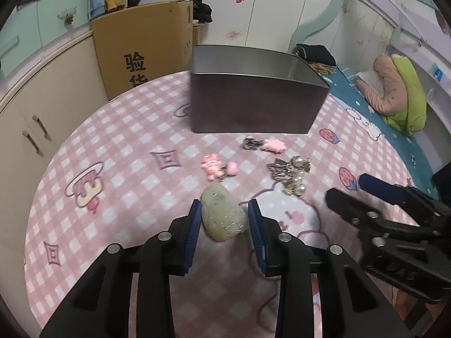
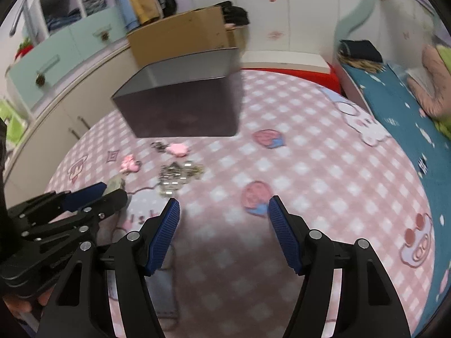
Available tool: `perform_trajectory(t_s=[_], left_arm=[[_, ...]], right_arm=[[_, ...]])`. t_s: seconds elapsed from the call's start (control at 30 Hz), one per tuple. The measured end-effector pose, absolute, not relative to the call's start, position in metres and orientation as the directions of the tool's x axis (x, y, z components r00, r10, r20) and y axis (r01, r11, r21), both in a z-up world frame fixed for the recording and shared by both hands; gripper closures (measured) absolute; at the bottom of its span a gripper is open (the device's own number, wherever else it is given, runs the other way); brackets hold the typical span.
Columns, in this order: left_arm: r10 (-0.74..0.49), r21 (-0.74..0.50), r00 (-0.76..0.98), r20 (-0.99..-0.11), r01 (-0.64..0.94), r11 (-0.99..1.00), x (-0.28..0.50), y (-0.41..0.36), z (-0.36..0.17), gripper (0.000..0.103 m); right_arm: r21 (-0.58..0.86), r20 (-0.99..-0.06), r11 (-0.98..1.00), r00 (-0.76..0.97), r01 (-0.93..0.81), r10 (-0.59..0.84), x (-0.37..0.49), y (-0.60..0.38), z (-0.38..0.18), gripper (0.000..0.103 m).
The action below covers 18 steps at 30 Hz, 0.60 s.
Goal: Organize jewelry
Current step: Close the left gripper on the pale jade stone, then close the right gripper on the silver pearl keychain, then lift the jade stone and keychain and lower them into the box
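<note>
Pale green stone fills the gap in my left wrist view: the jade pendant (image 1: 224, 215) lies flat on the pink checked bedspread (image 1: 118, 152), and my left gripper (image 1: 224, 207) straddles it with 1 blue pad on each side. The left pad looks to be touching the stone's edge, while a thin sliver of cloth shows beside the right pad, so I judge the pinch not yet made and the jaws as narrowed around the stone rather than clamped. Beyond it lie the pink charm (image 1: 218, 167), the pink flower keyring (image 1: 265, 144) and a tangle of pearl and metal pieces (image 1: 290, 175), all on the cloth in front of the dark metal box (image 1: 253, 95). The box stands open-topped just behind them, which I take as the place meant to collect them. My right gripper (image 1: 346, 194) reaches in from the right, near the pearl tangle.

In the right wrist view, which is blurred, the right gripper (image 2: 224, 205) is spread wide with only bedspread between its 2 pads. The tangle sits just ahead and to the left, probably its next target.
</note>
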<state>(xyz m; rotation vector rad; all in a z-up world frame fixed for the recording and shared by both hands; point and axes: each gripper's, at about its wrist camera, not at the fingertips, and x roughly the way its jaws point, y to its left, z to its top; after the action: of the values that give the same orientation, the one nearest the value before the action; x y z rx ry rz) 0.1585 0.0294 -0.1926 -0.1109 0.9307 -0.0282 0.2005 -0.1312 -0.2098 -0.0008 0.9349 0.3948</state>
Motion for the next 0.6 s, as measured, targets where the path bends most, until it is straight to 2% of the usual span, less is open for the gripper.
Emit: perform_trajectory(t_s=[0.07, 0.1, 0.17, 0.33, 0.47, 0.6], left_arm=[[-0.070, -0.113, 0.602, -0.795, -0.034, 0.993, 0.154, 0.040, -0.190, 0.071], [-0.070, -0.117, 0.605, -0.793, -0.038, 0.992, 0.153, 0.045, -0.189, 0.071], [-0.080, -0.131, 0.610, -0.789, -0.040, 0.991, 0.150, 0.053, -0.187, 0.071], [-0.118, -0.161, 0.612, -0.782, -0.015, 0.987, 0.148, 0.061, -0.185, 0.071], [-0.141, -0.185, 0.611, -0.779, -0.010, 0.983, 0.150, 0.062, -0.184, 0.071], [-0.165, -0.207, 0.610, -0.775, 0.002, 0.978, 0.151, 0.064, -0.183, 0.071]], right_arm=[[0.163, -0.782, 0.920, 0.521, -0.356, 0.341, 0.200, -0.120, -0.210, 0.050], [0.165, -0.783, 0.916, 0.516, -0.366, 0.347, 0.201, -0.114, -0.210, 0.052], [0.162, -0.789, 0.914, 0.508, -0.373, 0.347, 0.203, -0.106, -0.211, 0.064], [0.134, -0.798, 0.917, 0.508, -0.375, 0.324, 0.208, -0.094, -0.212, 0.071], [0.105, -0.802, 0.911, 0.508, -0.399, 0.315, 0.204, -0.087, -0.211, 0.090], [0.104, -0.799, 0.912, 0.513, -0.398, 0.315, 0.201, -0.092, -0.209, 0.091]])
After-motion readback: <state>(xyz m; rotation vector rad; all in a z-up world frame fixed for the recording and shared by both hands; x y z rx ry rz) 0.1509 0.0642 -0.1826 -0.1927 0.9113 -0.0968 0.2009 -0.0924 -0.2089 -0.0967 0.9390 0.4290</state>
